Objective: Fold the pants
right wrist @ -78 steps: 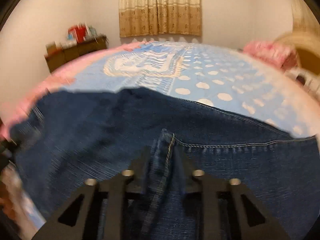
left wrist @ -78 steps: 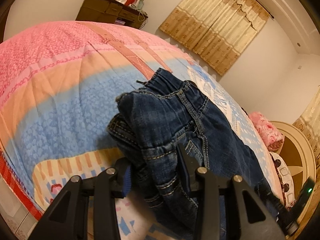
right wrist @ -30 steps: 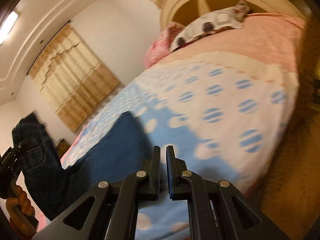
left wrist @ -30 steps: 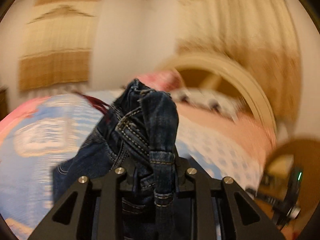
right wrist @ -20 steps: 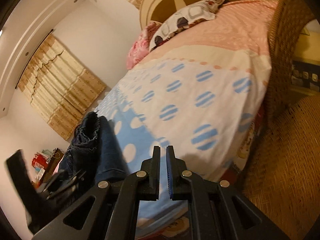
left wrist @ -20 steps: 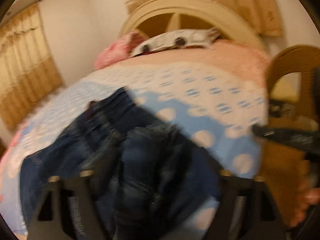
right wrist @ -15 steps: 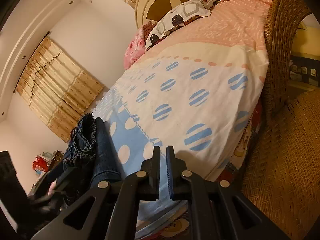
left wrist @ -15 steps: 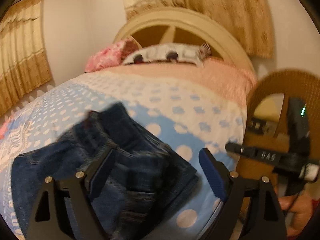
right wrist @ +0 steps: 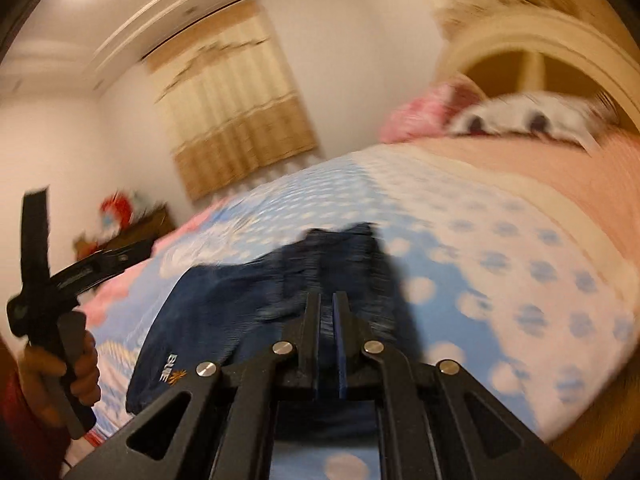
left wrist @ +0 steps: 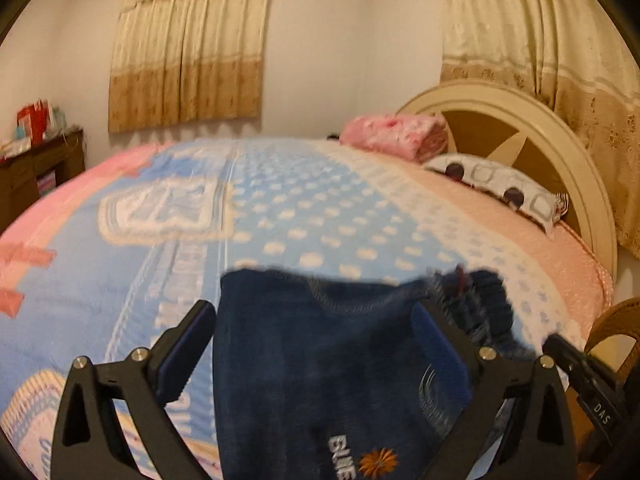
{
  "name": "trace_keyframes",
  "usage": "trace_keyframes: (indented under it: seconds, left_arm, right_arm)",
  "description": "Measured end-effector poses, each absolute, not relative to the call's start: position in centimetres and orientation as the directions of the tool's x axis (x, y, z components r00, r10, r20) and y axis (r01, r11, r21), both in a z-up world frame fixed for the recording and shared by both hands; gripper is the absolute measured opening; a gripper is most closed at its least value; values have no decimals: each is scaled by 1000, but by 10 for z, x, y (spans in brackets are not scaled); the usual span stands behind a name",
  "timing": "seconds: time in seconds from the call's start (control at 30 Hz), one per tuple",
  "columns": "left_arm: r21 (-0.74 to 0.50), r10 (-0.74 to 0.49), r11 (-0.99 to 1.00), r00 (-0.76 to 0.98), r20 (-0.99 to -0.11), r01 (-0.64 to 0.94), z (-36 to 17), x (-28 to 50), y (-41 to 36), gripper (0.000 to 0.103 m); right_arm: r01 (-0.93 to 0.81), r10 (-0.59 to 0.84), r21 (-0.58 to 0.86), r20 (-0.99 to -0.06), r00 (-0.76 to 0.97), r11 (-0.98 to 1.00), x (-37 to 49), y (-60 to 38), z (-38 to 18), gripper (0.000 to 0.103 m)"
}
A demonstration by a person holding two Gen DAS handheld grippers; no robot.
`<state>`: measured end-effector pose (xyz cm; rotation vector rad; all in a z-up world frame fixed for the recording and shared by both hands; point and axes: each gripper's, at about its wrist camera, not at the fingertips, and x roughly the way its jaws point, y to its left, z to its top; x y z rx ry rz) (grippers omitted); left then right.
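Bed (left wrist: 120, 280), covered by a blue, pink and white patterned blanket, fills both views; a cream arched wooden headboard (left wrist: 560, 148) stands at its far end, with a pink folded quilt (left wrist: 396, 136) and a white pillow printed with dark circles (left wrist: 504, 192) resting before it. Beige pleated curtains (left wrist: 188, 44) hang on the wall behind.

Dark blue denim pants (left wrist: 320, 360), bearing a small white-lettered label with an orange flower, lie on the blanket near the bed's near edge as a compact, roughly rectangular bundle. One side appears smooth; the other, towards the headboard, is bunched and ruffled, apparently a gathered waistband or hem.

Left gripper (left wrist: 312, 344) hovers above the pants with its black fingers spread wide, straddling the bundle and holding nothing. Right gripper (right wrist: 326, 320) is seen with its fingers drawn narrow, nearly together, with no cloth visibly between them; it points at the ruffled side.

Judged state: the folding looks largely complete, and the step in hand appears to be release and tidying. To do it well, the bunched edge should be pressed flat and squared with the smooth side, the upper layer kept from sliding, and both grippers lifted straight up to avoid dragging the denim out of shape.
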<state>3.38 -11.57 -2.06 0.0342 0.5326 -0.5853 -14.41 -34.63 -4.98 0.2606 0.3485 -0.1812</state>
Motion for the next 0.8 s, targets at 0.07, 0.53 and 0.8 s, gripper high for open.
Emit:
trace_keyframes:
  seconds: [0.07, 0.53, 0.8]
  left_arm:
    - [-91, -502, 839, 700, -508, 536, -33, 30, -116, 100]
    - [-90, -413, 870, 617, -670, 485, -97, 31, -104, 103]
    - [-127, -422, 892, 700, -576, 433, -34, 74, -107, 103]
  right_arm:
    - [200, -120, 174, -384, 915, 964, -130, -337, -55, 7]
    - [290, -75, 303, -563, 823, 908, -144, -367, -110, 4]
    - [234, -140, 148, -471, 871, 961, -124, -356, -41, 7]
